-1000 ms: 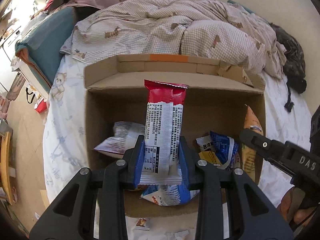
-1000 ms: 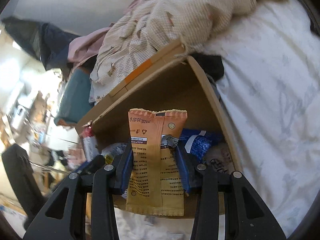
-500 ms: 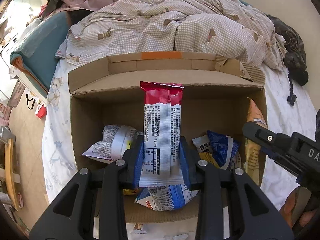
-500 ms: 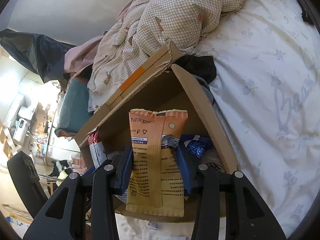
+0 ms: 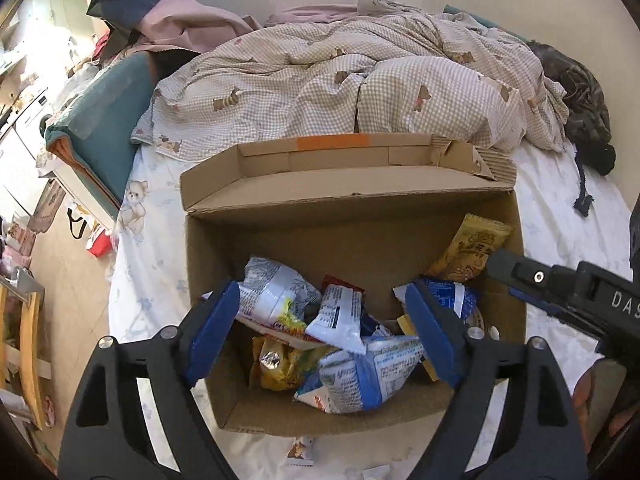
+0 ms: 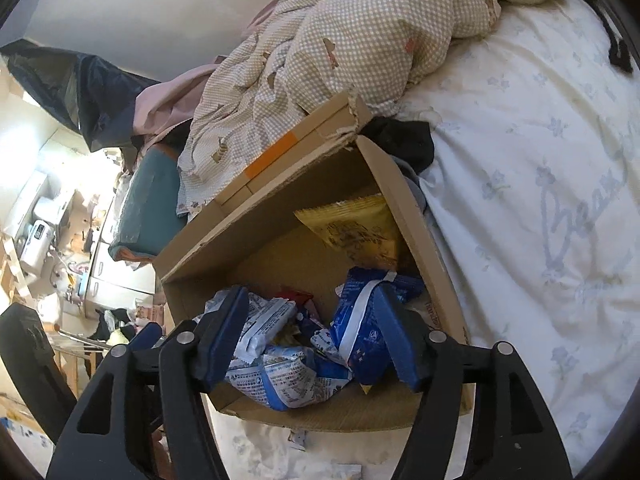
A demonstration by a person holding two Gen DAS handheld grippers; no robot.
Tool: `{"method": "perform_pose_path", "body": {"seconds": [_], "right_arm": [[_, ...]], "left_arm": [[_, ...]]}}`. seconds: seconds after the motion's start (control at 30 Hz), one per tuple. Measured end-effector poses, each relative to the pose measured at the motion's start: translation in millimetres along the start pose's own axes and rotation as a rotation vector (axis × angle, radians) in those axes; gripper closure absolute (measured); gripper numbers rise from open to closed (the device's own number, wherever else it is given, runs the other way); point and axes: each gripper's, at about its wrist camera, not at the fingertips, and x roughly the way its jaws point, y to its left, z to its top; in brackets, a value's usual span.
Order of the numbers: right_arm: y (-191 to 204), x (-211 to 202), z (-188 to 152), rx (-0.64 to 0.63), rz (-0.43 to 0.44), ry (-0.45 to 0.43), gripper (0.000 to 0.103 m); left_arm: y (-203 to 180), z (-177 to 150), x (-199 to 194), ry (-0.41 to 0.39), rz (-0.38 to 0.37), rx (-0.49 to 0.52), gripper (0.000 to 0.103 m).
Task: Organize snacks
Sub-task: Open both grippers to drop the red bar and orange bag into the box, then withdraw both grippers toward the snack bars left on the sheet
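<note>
With both my left hand-held gripper (image 5: 320, 332) and right hand-held gripper (image 6: 312, 336) opening, empty, over the cardboard box (image 5: 208, 264), a small stray snack packet (image 5: 300, 449) lies on the bed at six o'clock, nearer my left.

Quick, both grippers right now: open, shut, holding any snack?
Left gripper: jaws opening, nothing held, over the cardboard box.
Right gripper: jaws opening, nothing held, over the same box.
</note>
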Motion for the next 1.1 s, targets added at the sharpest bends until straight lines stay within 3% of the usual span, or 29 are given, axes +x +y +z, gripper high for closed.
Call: {"method": "perform_pose_path", "body": {"seconds": [0.53, 0.67, 1.1], "right_arm": [[20.2, -33.5, -44.9, -0.109, -0.037, -0.006, 0.035], [22.6, -41.7, -62.6, -0.137, -0.057, -0.008, 0.035], [21.8, -48.6, -126.2, -0.182, -0.111, 0.077, 0.035]], "left_arm": [[59.8, -61.7, -55.8, -0.061, 0.041, -0.061, 0.02], [78.9, -84.9, -70.3, -0.07, 0.047, -0.093, 0.012], [102.7, -122.0, -81.4, 0.0, 0.007, -0.165, 0.01]]}}
